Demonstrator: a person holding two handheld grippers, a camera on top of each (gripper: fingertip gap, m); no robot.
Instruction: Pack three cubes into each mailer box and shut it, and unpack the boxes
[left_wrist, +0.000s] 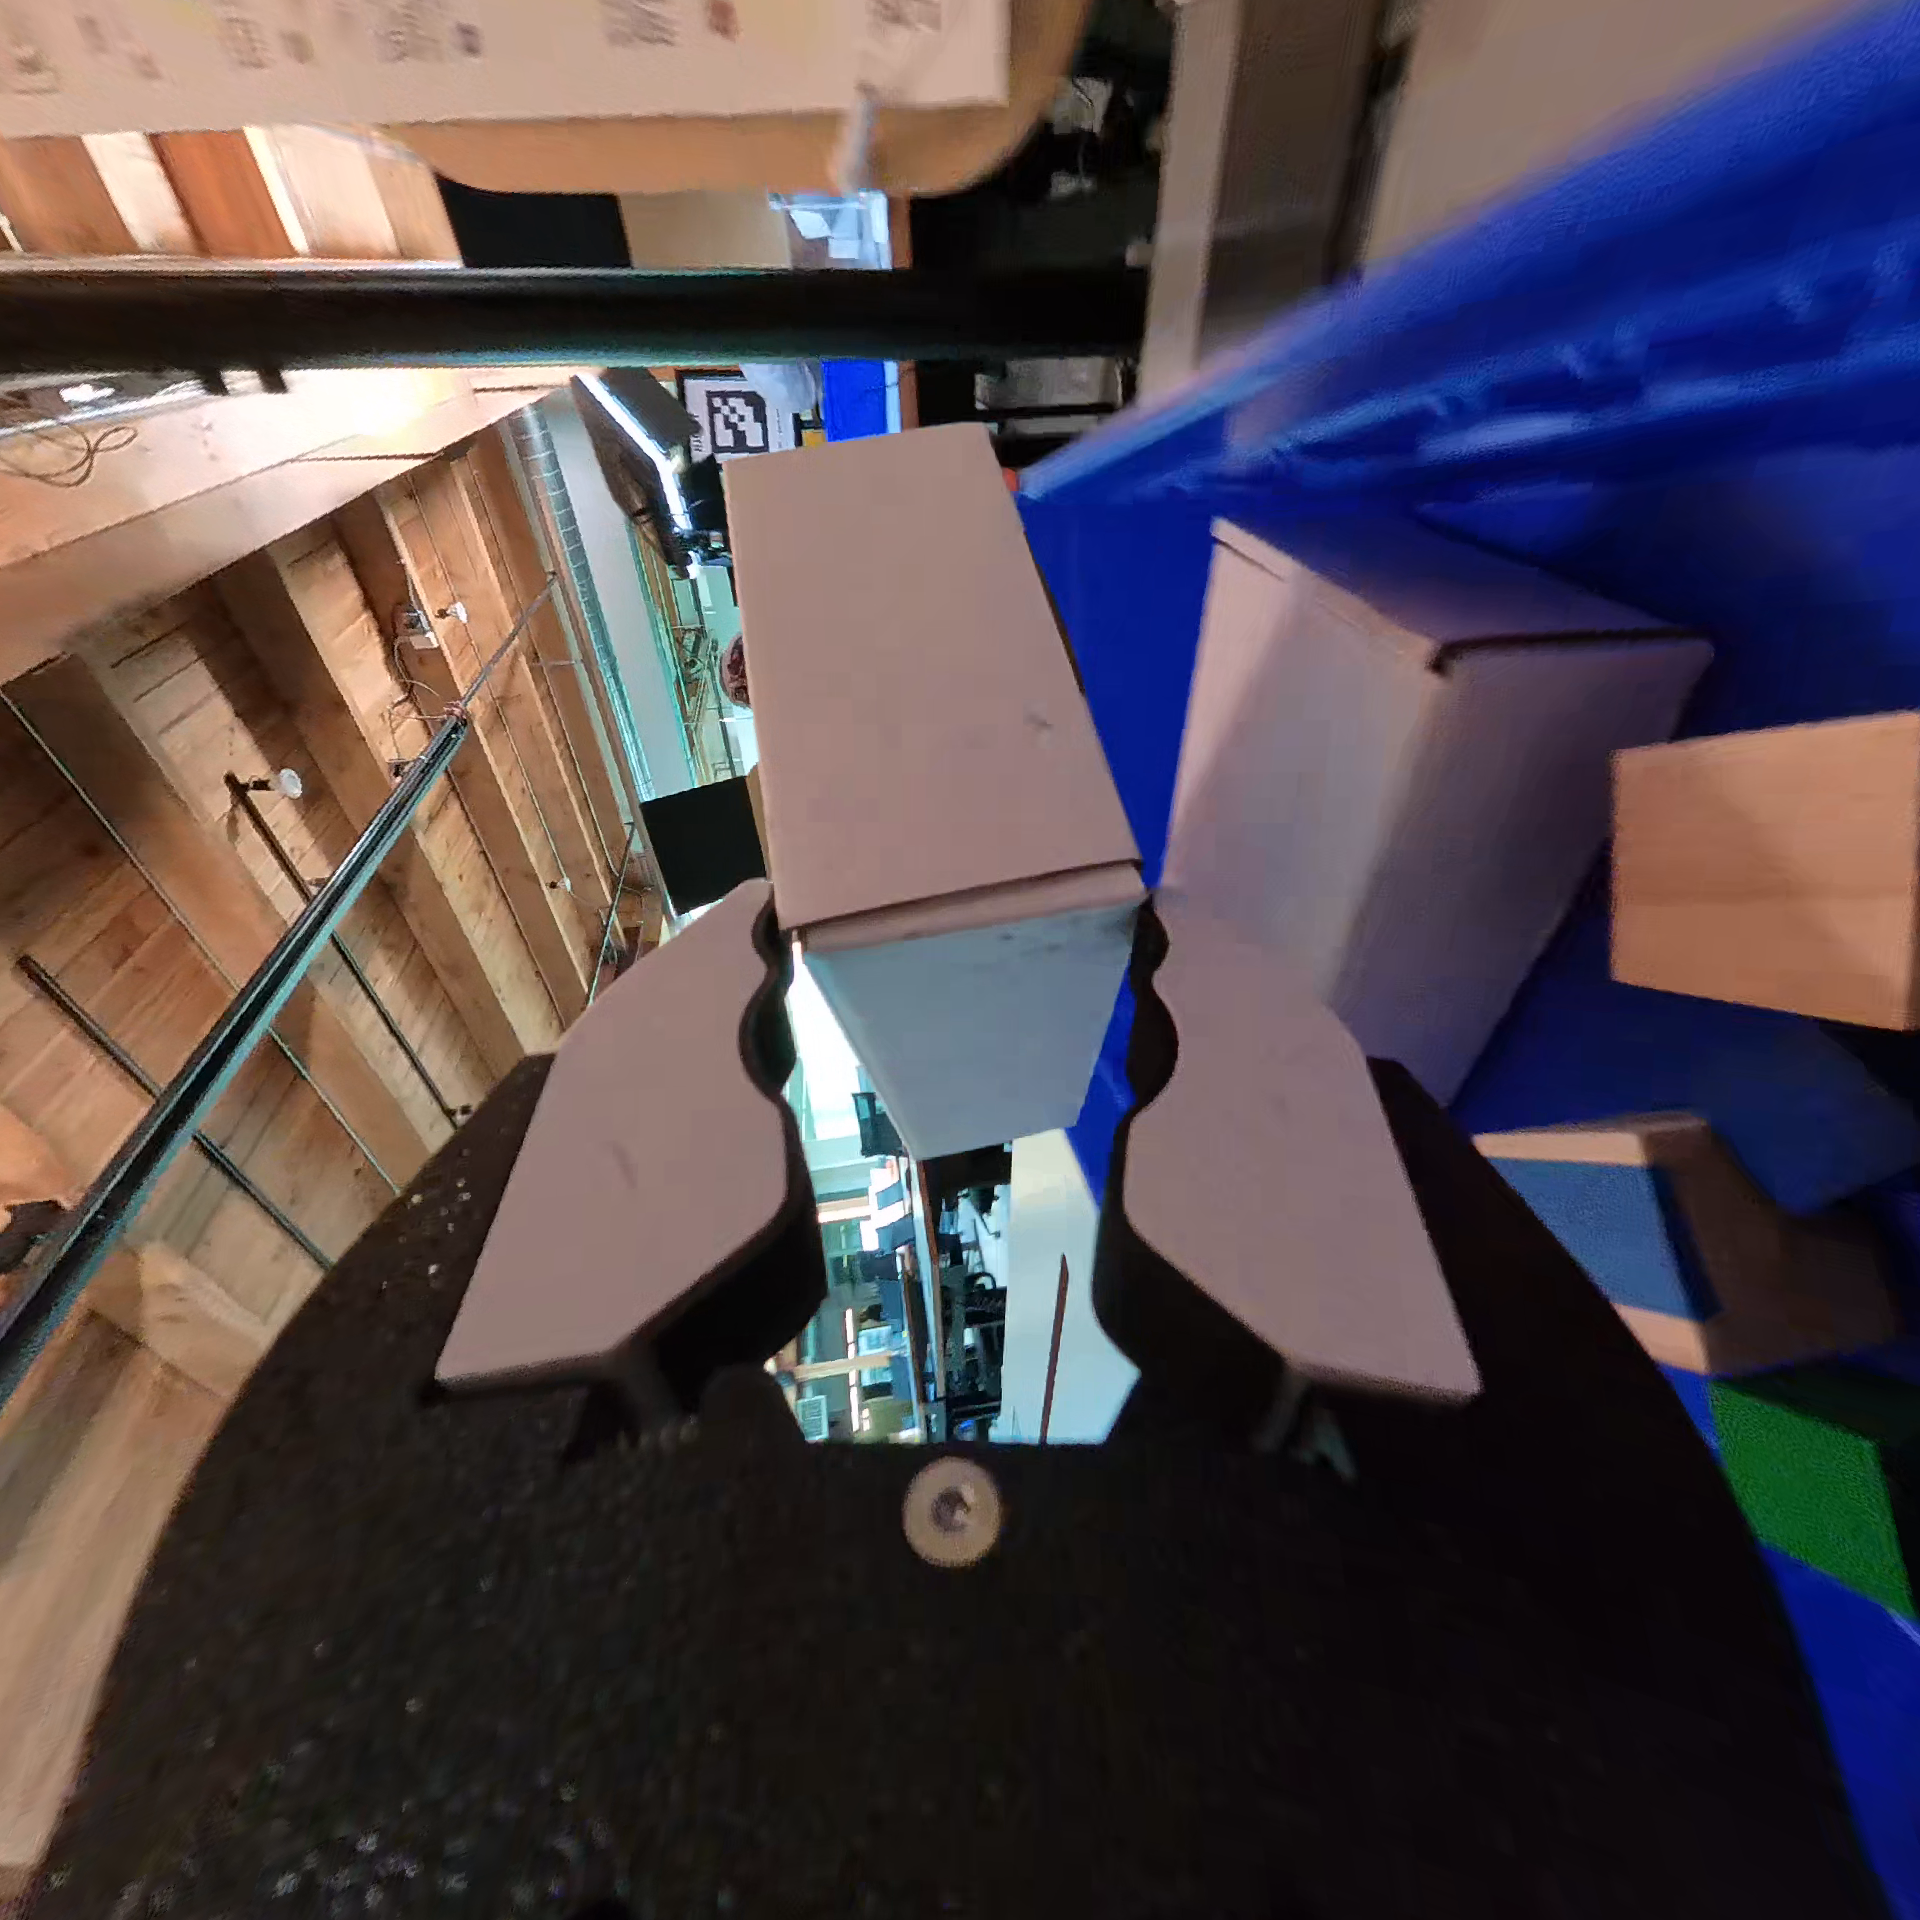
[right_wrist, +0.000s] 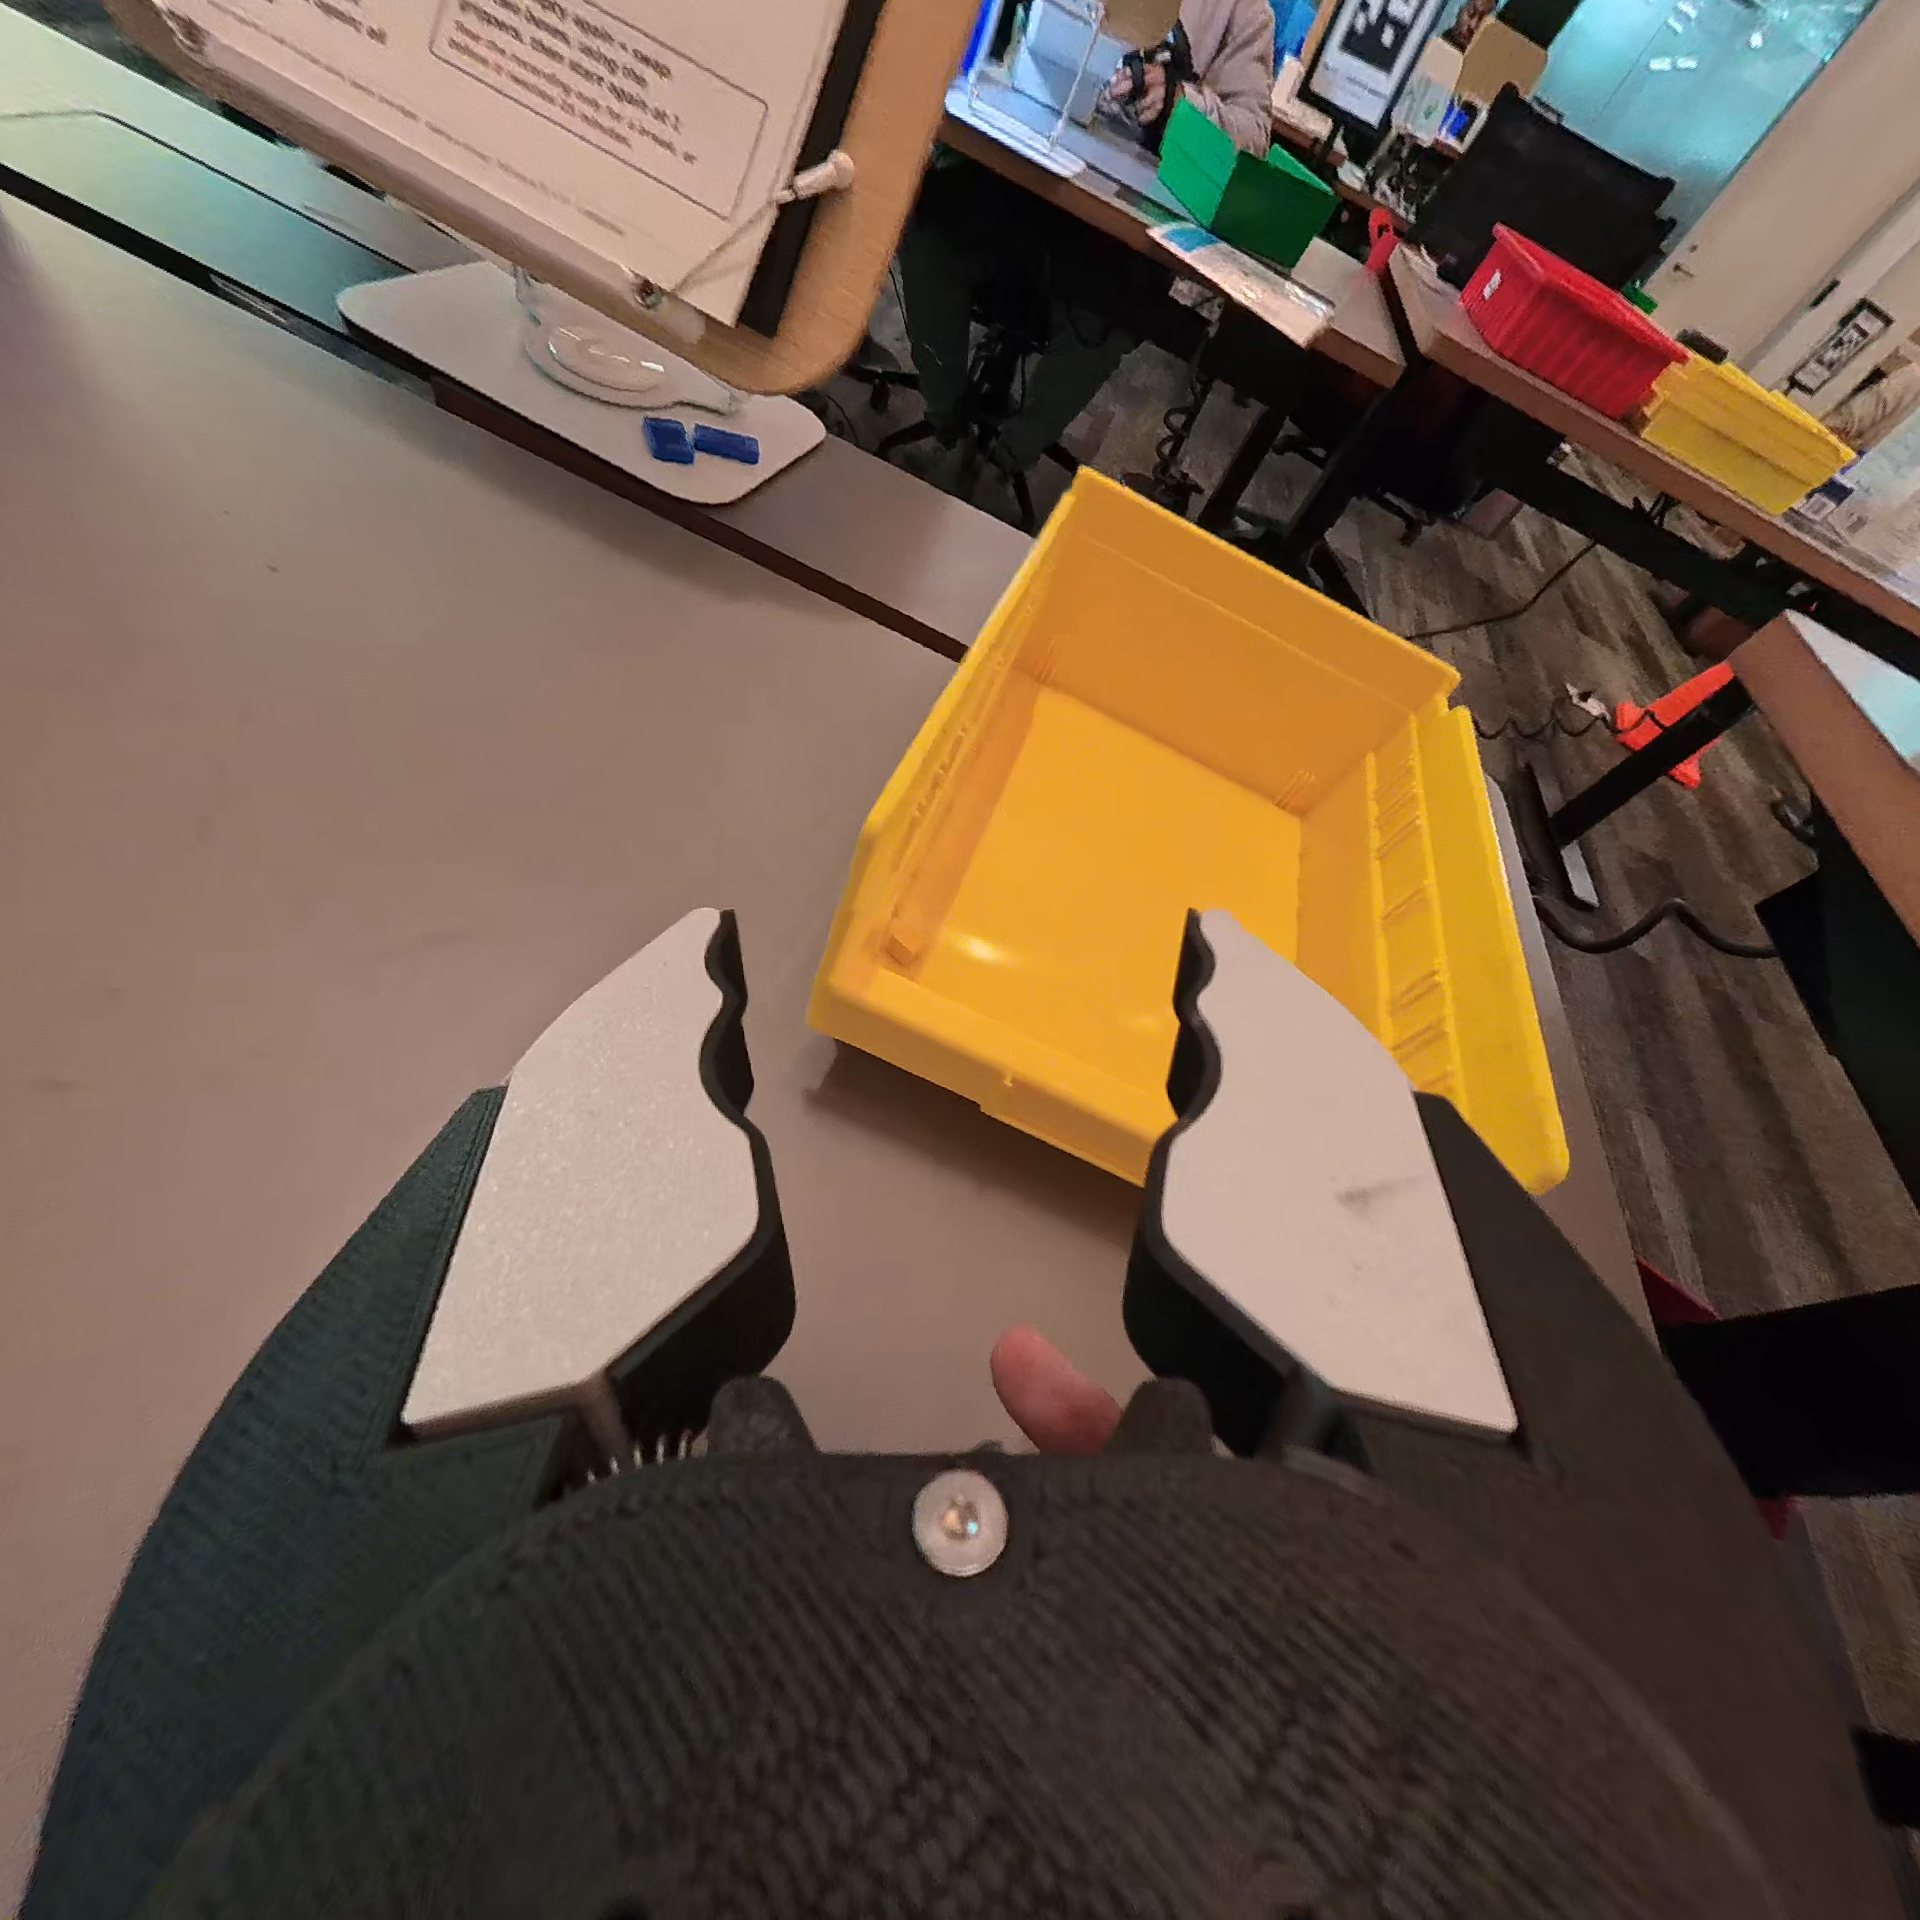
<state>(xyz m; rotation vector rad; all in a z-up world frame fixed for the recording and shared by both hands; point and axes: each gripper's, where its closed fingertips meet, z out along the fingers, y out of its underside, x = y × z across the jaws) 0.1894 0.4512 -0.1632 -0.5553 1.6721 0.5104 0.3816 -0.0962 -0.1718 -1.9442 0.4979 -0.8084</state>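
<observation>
My left gripper (left_wrist: 961, 925) is shut on a white mailer box (left_wrist: 914, 686) and holds it up, with the view rolled sideways. A second closed white mailer box (left_wrist: 1392, 790) rests against the wall of a blue bin (left_wrist: 1621, 416) at the right. Several wooden cubes lie there: a plain one (left_wrist: 1777, 862), one with a blue face (left_wrist: 1683, 1236) and one with a green face (left_wrist: 1818, 1486). My right gripper (right_wrist: 961, 945) is open and empty above the grey table (right_wrist: 364, 779), just in front of an empty yellow bin (right_wrist: 1174, 831).
A stand with a printed sheet (right_wrist: 582, 114) sits on a white base (right_wrist: 582, 364) at the table's far side, with two small blue pieces (right_wrist: 698, 441). Other tables carry green (right_wrist: 1242, 182), red (right_wrist: 1558, 312) and yellow (right_wrist: 1745, 431) bins. The table edge runs right of the yellow bin. The left gripper's tips are roughly 60 cm from the right gripper's.
</observation>
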